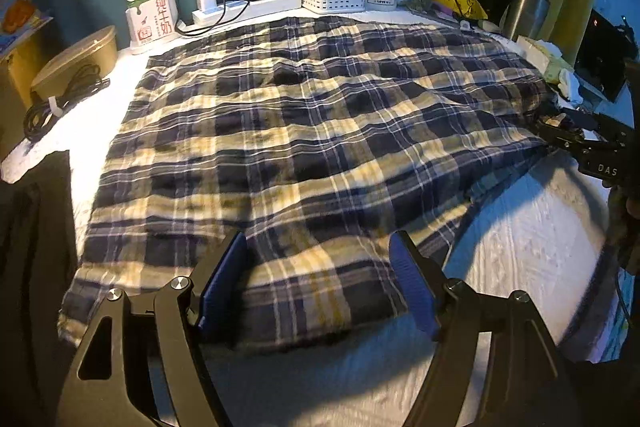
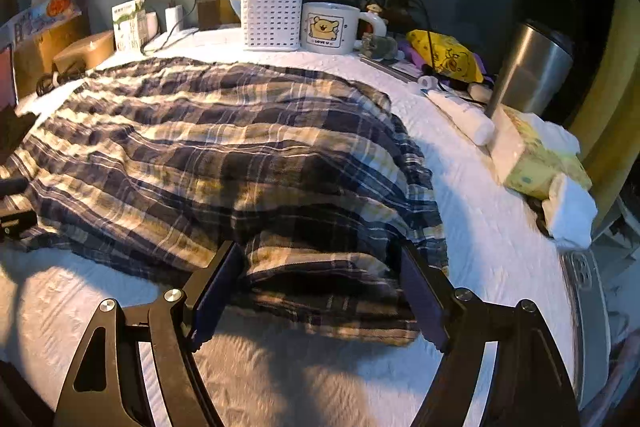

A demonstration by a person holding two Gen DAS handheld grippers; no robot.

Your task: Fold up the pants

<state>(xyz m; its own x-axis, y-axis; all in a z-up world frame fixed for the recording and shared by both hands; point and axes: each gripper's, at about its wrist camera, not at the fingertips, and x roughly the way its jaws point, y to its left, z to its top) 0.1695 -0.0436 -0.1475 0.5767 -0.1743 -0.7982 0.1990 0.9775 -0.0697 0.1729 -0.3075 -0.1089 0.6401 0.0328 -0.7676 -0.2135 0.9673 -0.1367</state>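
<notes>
left wrist view: plaid pants (image 1: pixel 304 131) lie flat on the desk (image 1: pixel 532 239), long axis running 9 to 3 o'clock. left gripper (image 1: pixel 318 287) and right gripper (image 2: pixel 320 291) both gape wide, holding nothing, each straddling the near hem at 12 o'clock.

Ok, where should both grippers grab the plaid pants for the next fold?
Take the plaid pants by the near hem, from the front, one gripper per corner. That edge lies free on the white cover; the left gripper and right gripper are open, each straddling it.
</notes>
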